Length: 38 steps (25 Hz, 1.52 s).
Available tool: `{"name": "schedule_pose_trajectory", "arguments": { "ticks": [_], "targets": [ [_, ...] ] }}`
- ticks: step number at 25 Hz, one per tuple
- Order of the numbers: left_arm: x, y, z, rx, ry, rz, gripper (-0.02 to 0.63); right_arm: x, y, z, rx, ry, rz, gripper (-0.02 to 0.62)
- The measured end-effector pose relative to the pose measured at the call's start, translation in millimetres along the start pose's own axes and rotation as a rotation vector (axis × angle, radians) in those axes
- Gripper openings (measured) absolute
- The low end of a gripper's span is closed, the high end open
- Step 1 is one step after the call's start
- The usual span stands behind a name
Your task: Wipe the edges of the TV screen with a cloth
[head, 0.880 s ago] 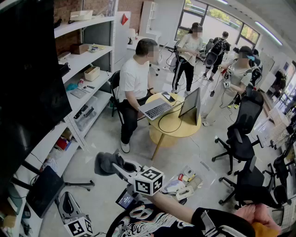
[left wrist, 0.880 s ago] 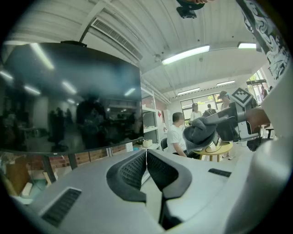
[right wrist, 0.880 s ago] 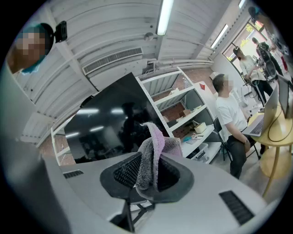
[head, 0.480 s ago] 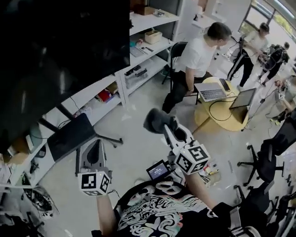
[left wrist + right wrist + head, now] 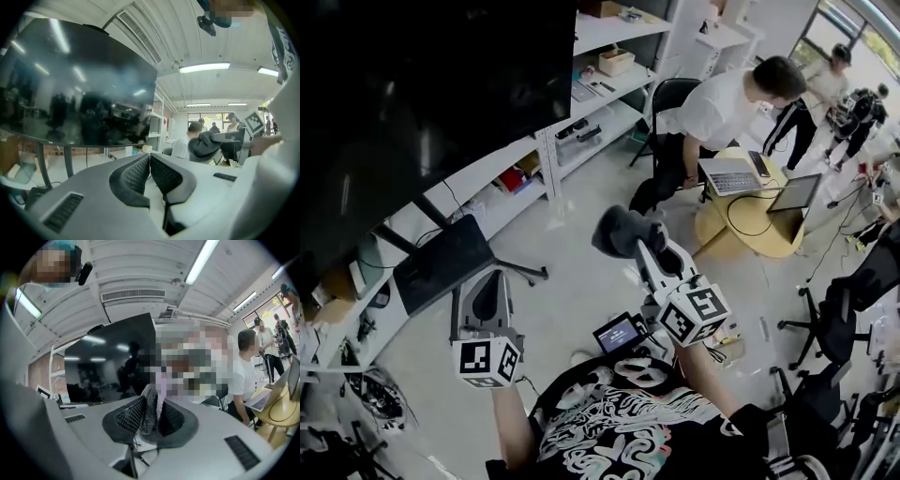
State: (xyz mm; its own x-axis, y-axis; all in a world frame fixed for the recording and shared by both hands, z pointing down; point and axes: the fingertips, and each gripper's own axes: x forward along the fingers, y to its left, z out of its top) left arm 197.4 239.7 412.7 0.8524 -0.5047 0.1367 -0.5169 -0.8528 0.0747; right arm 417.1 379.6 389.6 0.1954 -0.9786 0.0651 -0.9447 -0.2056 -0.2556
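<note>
**Q:** What is in your right gripper (image 5: 630, 246)?

**A:** The cloth (image 5: 617, 232), a dark grey fuzzy one. My right gripper's view shows both jaws clamped on a fold of it, with only the cloth's thickness keeping the pads apart. In the head view the rest of it bunches into a lump beyond the jaw tips.

**Q:** And your left gripper (image 5: 487, 292)?

**A:** It holds nothing. Its own view shows the 2 ribbed pads pressed together at their tips with nothing between them. I hold it lower and to the left of the other one, with its marker cube (image 5: 487, 361) near my forearm.

**Q:** Where is the TV screen (image 5: 412, 112)?

**A:** On its stand to my upper left, where it fills that part of the head view. It is dark, and the ceiling lights reflect in it. Both grippers point roughly toward it, and both gripper views show it ahead of the jaws.

**Q:** Is the cloth on the screen?

**A:** No. It hangs in the air, below the screen's lower right corner and off to the right, touching neither the glass nor the edge.

**Q:** What else is around you?

**A:** White shelving (image 5: 609, 94) runs behind the TV. To my right, 1 seated person in a white T-shirt (image 5: 722, 108) leans over a laptop (image 5: 727, 175) on a round wooden table (image 5: 750, 234). Other people stand farther back near the windows.
</note>
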Motion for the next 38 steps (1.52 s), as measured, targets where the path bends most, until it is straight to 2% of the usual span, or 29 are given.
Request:
{"name": "schedule_pose_trajectory", "arguments": {
  "ticks": [5, 9, 12, 22, 28, 35, 38],
  "targets": [
    [0, 2, -1, 0.064, 0.016, 0.045, 0.018, -2, -8, -1, -0.01, -0.001, -0.03, 0.098],
    [20, 13, -1, 0.043, 0.006, 0.045, 0.018, 20, -18, -3, -0.011, 0.005, -0.039, 0.098],
    [37, 10, 0, 0.061, 0.004, 0.037, 0.018, 33, -29, -3, -0.009, 0.013, -0.034, 0.098],
    [107, 45, 15, 0.073, 0.022, 0.048, 0.018, 117, -41, 8, -0.017, 0.022, 0.015, 0.098],
    [146, 62, 33, 0.08, 0.016, 0.087, 0.018, 169, -51, 23, -0.018, 0.024, 0.068, 0.098],
    [203, 56, 51, 0.055, -0.005, 0.083, 0.017, 207, -87, 43, -0.021, 0.029, 0.109, 0.098],
    [220, 68, 54, 0.071, 0.003, 0.118, 0.018, 230, -97, 43, -0.014, 0.038, 0.118, 0.098]
  ]
}}
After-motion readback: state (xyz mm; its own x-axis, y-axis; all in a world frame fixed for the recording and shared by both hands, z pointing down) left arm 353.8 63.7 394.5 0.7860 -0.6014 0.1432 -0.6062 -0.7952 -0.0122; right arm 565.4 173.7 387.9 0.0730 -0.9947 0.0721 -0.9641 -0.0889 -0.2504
